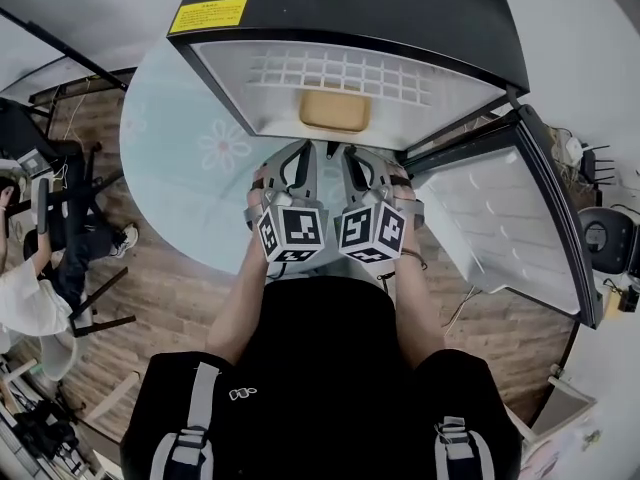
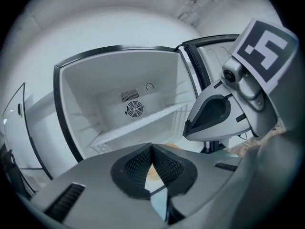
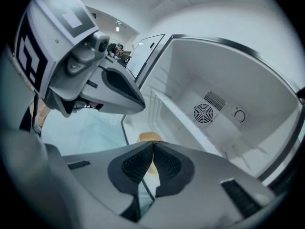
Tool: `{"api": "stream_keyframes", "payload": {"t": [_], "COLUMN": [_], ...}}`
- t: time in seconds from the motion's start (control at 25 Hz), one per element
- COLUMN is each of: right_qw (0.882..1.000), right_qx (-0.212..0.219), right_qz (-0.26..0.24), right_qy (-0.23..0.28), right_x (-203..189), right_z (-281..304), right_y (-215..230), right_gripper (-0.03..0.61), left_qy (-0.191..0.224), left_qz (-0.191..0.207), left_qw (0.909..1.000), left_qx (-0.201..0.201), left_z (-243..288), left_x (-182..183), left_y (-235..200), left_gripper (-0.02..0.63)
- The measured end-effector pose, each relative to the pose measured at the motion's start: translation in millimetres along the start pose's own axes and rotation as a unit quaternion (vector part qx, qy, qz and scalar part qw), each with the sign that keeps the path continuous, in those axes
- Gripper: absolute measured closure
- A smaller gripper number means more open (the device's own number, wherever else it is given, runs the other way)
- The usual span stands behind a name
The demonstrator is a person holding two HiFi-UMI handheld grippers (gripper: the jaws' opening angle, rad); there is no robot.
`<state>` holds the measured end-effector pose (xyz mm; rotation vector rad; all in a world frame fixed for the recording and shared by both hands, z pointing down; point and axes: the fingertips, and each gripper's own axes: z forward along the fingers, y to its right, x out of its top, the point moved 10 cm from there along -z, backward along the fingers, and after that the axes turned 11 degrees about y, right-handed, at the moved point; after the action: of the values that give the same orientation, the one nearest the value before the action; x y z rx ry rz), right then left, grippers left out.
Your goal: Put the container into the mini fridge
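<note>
L gripper (image 2: 152, 149) & R gripper (image 3: 153, 147) both clenched, empty. Risk: container (image 1: 334, 110) looks close to fridge (image 1: 350, 8) front lip, frame center. Door (image 1: 500, 218) at right cld clip it on closing.

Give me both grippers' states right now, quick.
Left gripper: closed, holding nothing.
Right gripper: closed, holding nothing.

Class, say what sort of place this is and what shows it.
Probably an office or lab workroom: a mini fridge stands open on a round glass table, over wood-look flooring, with a person seated nearby.
</note>
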<state>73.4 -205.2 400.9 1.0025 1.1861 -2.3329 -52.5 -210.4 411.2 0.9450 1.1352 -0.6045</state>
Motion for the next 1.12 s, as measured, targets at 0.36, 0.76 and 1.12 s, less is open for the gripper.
{"api": "stream_keyframes", "payload": {"t": [0.36,0.76,1.12], "right_qw": [0.984,0.946,0.922], "right_qx": [-0.05,-0.094,-0.112], "right_qz": [0.152,0.276,0.336], "right_qy": [0.074,0.14,0.156], "right_x": [9.2,5.2,-5.9], "right_z": [-29.4,-60.8,-75.3], "right_y": [-0.2,-11.2,-9.4], "right_gripper": [0.571,0.572,0.574], "left_qy": [0.045,0.052,0.069], "left_qz": [-0.126,-0.199,-0.203], "left_qw": [0.9899,0.9752,0.974], "left_qx": [0.048,0.081,0.073], "left_z": [-30.9,-50.1,-53.9], "left_x": [15.5,19.8,28.2], "left_y": [3.8,13.6,33.0], "left_gripper": [0.6,0.6,0.6]}}
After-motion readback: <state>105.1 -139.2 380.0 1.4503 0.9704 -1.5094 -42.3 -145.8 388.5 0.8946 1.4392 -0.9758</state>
